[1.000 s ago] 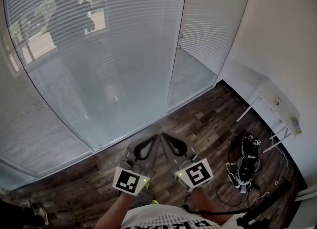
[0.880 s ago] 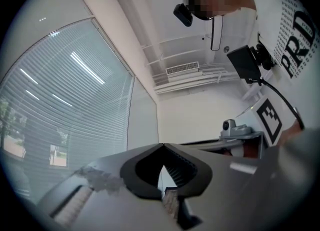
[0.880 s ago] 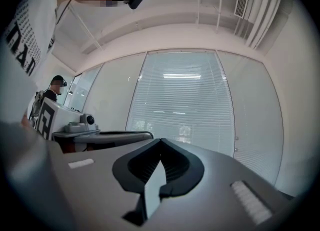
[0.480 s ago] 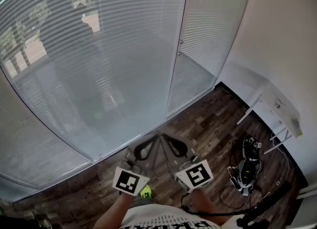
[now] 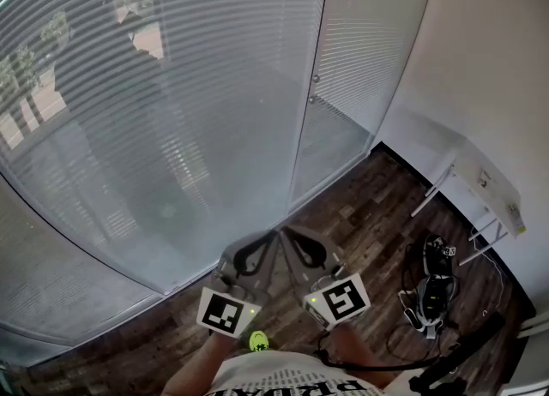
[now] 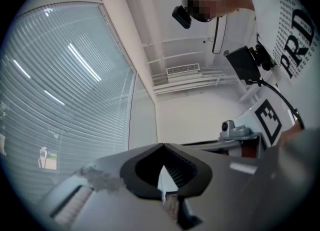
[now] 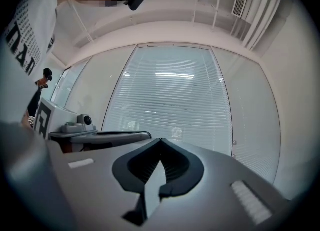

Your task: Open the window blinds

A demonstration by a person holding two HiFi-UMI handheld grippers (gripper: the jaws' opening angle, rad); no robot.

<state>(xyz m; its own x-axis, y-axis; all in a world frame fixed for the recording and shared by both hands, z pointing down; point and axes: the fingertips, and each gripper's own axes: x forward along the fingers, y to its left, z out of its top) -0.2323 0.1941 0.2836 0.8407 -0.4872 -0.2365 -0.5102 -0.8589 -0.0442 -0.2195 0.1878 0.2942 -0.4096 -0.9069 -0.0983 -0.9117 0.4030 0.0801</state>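
Where the head view begins at its left, the window blinds (image 5: 171, 86) fill a large glass pane, their slats turned flat so that only dim shapes show through. To their right a pale upright frame carries a small knob (image 5: 315, 78), and past it comes a narrower pane (image 5: 352, 51) covered by slats of its own. Both panes reach down to the dark wooden floor (image 5: 360, 214).

Low in the middle of that view a person holds both tools close together in front of the blinds, well apart from the glass. The left tongs (image 5: 270, 237) have their jaws together, tips touching, with nothing between them; the left gripper view shows the same closed tips (image 6: 162, 145), with the blinds (image 6: 65, 100) off to its left. Its marker cube (image 5: 227, 311) sits near the person's wrist, and a bright green shoe tip (image 5: 256, 342) shows just below.

Just beside them, the right tongs (image 5: 286, 232) are also closed and empty. The right gripper view shows the tips (image 7: 160, 140) meeting and the blinds (image 7: 175, 100) straight ahead. Their marker cube (image 5: 340, 297) lies to the right of the other cube.

Further right stands a plain white wall (image 5: 480, 60) with a white tabletop (image 5: 485, 184) on thin legs against it. Bags and cables (image 5: 429, 291) lie on the floor below.
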